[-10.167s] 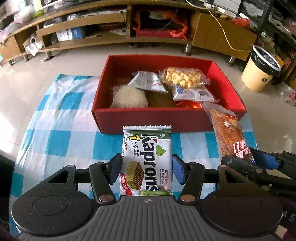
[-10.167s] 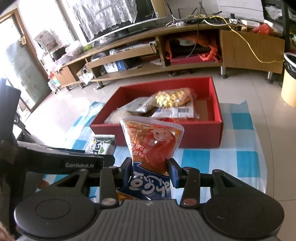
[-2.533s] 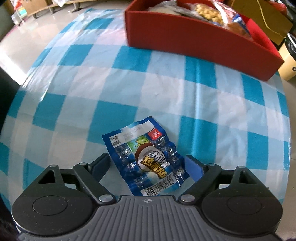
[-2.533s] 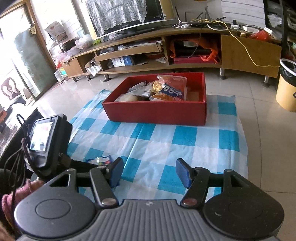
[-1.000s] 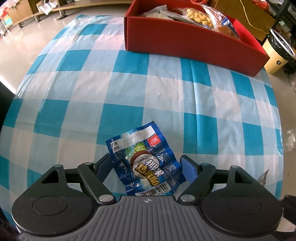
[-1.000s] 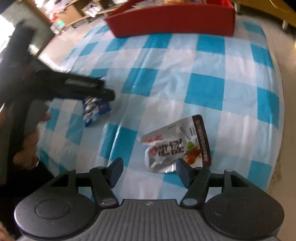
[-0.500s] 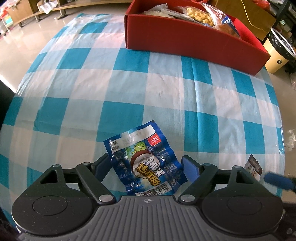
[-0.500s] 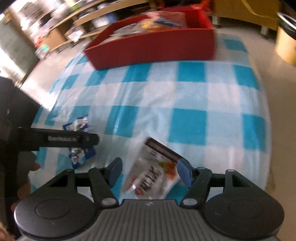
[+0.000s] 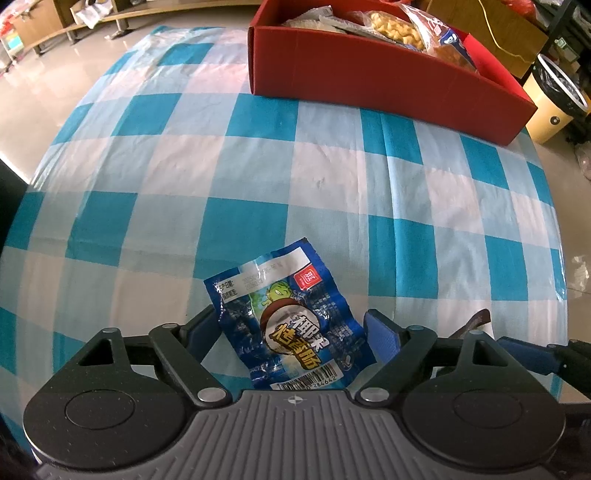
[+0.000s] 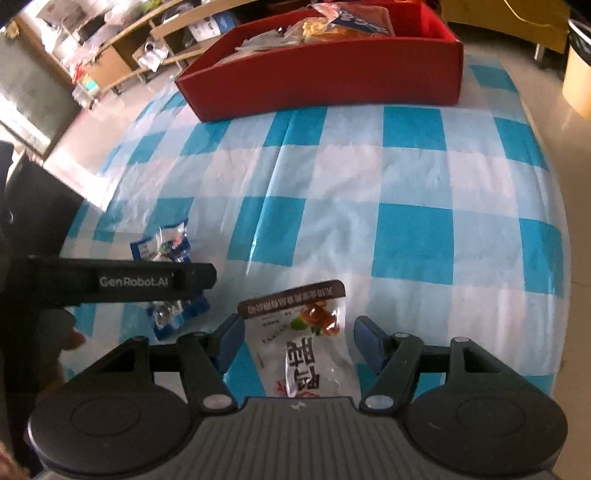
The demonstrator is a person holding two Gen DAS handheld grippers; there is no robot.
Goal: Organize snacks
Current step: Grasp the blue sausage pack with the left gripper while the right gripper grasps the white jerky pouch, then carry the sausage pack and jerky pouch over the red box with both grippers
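My left gripper (image 9: 291,332) sits low over the checked cloth (image 9: 258,177), jaws apart, straddling the blue snack packet (image 9: 288,325). The packet lies flat on the cloth at lower centre of the left wrist view, barcode end toward me. The left finger looks like it meets the packet's edge; the right finger has a sliver of gap. Not clamped.

My right gripper (image 10: 299,339) is also spread wide, bracketing the white snack packet (image 10: 306,343) with the brown top band. That packet lies on the cloth at lower centre of the right wrist view, band end away from me. Clear gaps on both sides, neither finger touching it.

In the right wrist view my left gripper (image 10: 122,282) shows as a black bar at left centre, with the blue snack packet (image 10: 166,280) peeking out above and below it. That frame is soft with motion blur, so the packet print there is hard to read.

The red box (image 9: 369,74) stands at the upper right of the left wrist view, at the cloth's far edge, well apart from both packets. It holds several bagged snacks, including a clear bag of yellow puffs (image 9: 395,26). A beige bin (image 9: 554,107) stands on the floor at far right, beside the box's corner.
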